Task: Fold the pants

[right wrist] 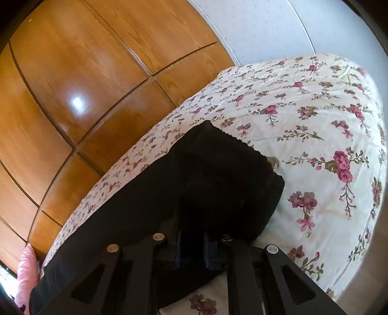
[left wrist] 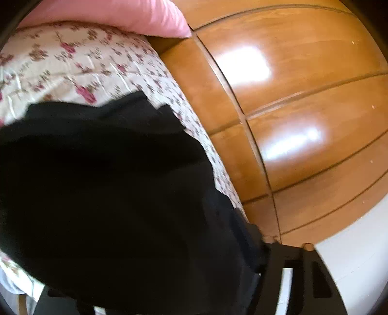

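The black pants [left wrist: 109, 193] lie on a floral bedspread [left wrist: 72, 65]. In the left wrist view the cloth drapes over the camera's lower left and hides the fingertips; only part of the right finger [left wrist: 291, 273] shows, with cloth bunched against it. In the right wrist view the pants [right wrist: 218, 174] spread out ahead, with a scalloped hem at the far end. My right gripper [right wrist: 192, 249] has its blue-padded fingers close together with black cloth between them.
The bed [right wrist: 327, 121] is covered by the floral bedspread. A glossy wooden wardrobe [left wrist: 303, 97] runs along the bed's side, also in the right wrist view [right wrist: 72, 97]. A pink pillow [left wrist: 121, 14] lies at the head of the bed. A white wall [right wrist: 266, 24] is behind.
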The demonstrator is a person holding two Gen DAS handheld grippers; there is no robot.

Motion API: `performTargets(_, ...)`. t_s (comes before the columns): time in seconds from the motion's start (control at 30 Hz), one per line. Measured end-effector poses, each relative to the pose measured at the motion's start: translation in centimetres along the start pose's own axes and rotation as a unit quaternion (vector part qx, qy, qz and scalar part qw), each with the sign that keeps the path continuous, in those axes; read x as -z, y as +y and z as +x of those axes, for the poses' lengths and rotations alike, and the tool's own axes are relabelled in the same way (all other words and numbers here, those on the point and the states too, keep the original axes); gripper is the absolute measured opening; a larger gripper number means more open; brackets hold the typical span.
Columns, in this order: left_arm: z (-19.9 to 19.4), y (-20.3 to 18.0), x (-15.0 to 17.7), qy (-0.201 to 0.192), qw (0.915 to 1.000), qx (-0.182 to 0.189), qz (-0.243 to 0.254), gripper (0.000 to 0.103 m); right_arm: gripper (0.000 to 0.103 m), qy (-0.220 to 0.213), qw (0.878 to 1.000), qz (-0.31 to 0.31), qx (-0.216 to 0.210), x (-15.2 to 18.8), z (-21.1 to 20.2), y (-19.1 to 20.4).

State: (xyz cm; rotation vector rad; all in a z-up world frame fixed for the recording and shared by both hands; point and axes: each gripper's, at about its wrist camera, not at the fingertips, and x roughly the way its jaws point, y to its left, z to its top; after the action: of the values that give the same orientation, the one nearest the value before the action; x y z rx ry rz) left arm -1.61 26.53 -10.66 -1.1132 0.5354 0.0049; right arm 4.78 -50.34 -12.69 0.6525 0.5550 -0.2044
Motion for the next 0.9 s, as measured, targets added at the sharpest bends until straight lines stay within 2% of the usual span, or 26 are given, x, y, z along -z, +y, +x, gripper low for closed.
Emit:
performTargets(0.03,-0.4,0.2,-0.2,-0.004,1.0,0.002,-0.003,0.048,0.012,-0.001,1.0,0.003,0.0,0.0,0.0,-0.1)
performTargets(0.07,-0.9,0.3,-0.3,-0.01,0.9999,0.009,-0.003,0.046,0.012,-0.002,1.0,0.004,0.0,-0.1,0.0,-0.3)
performTargets(0.2,-2.1,0.3,-0.1,-0.024,0.9996,0.008,0.009,0.045,0.012,-0.001,1.0,0.005,0.001,-0.1,0.0,-0.4)
performTargets(0.3,-1.8,0.3,0.0,-0.011,0.9996,-0.013,0.02,0.045,0.012,0.0,1.0,0.012,0.0,-0.2,0.2,-0.1)
performTargets(0.37,-1.3,0.0,-0.2,-0.016,0.9993,-0.009,0.031,0.026,0.012,0.001,1.0,0.014,0.0,-0.2,0.4,-0.2)
performTargets(0.4,-1.1,-0.6,-0.7,-0.022,0.9982,-0.025,0.05,0.005,0.012,0.002,1.0,0.013,-0.001,-0.2,0.4,-0.2)
performTargets(0.47,-0.8,-1.7,-1.9,-0.021,0.9962,-0.039,0.075,0.006,0.012,0.004,1.0,0.013,-0.002,-0.3,0.3,-0.3)
performTargets(0.5,-0.9,-2.4,-2.8,-0.02,0.9965,-0.029,0.076,0.006,0.012,0.005,1.0,0.014,-0.001,-0.2,0.3,-0.3)
performTargets(0.57,-1.9,-5.0,-5.0,-0.023,0.9963,0.014,0.082,0.005,0.012,0.007,1.0,0.016,0.0,-0.3,0.3,-0.3)
performTargets(0.6,-2.8,-7.5,-5.9,-0.036,0.9922,0.036,0.114,0.005,0.012,0.008,1.0,0.016,0.0,-0.3,0.3,-0.3)
performTargets(0.67,-4.3,-11.3,-6.3,-0.062,0.9792,0.055,0.185,0.006,0.012,0.009,1.0,0.017,-0.001,-0.3,0.3,-0.3)
performTargets(0.7,-5.2,-12.6,-5.8,-0.09,0.9678,0.05,0.23,0.006,0.012,0.01,1.0,0.018,-0.002,-0.3,0.3,-0.3)
performTargets(0.73,-5.5,-12.9,-5.3,-0.106,0.96,0.036,0.257,0.007,0.012,0.009,1.0,0.018,-0.002,-0.3,0.3,-0.3)
performTargets(0.77,-5.3,-12.3,-4.5,-0.117,0.9525,0.001,0.281,0.007,0.012,0.009,1.0,0.017,-0.001,-0.2,0.3,-0.3)
performTargets(0.8,-4.6,-10.8,-4.2,-0.112,0.9529,-0.035,0.28,0.007,0.012,0.01,1.0,0.018,0.0,-0.2,0.3,-0.3)
performTargets(0.83,-3.5,-8.4,-3.9,-0.091,0.9615,-0.065,0.251,0.007,0.012,0.01,1.0,0.019,0.0,-0.2,0.3,-0.3)
performTargets(0.87,-2.4,-4.4,-3.5,-0.057,0.9753,-0.1,0.189,0.007,0.012,0.01,1.0,0.019,-0.001,-0.2,0.3,-0.3)
performTargets(0.9,-1.9,-2.1,-3.0,-0.042,0.9795,-0.118,0.158,0.01,0.012,0.01,1.0,0.019,-0.002,-0.3,0.3,-0.3)
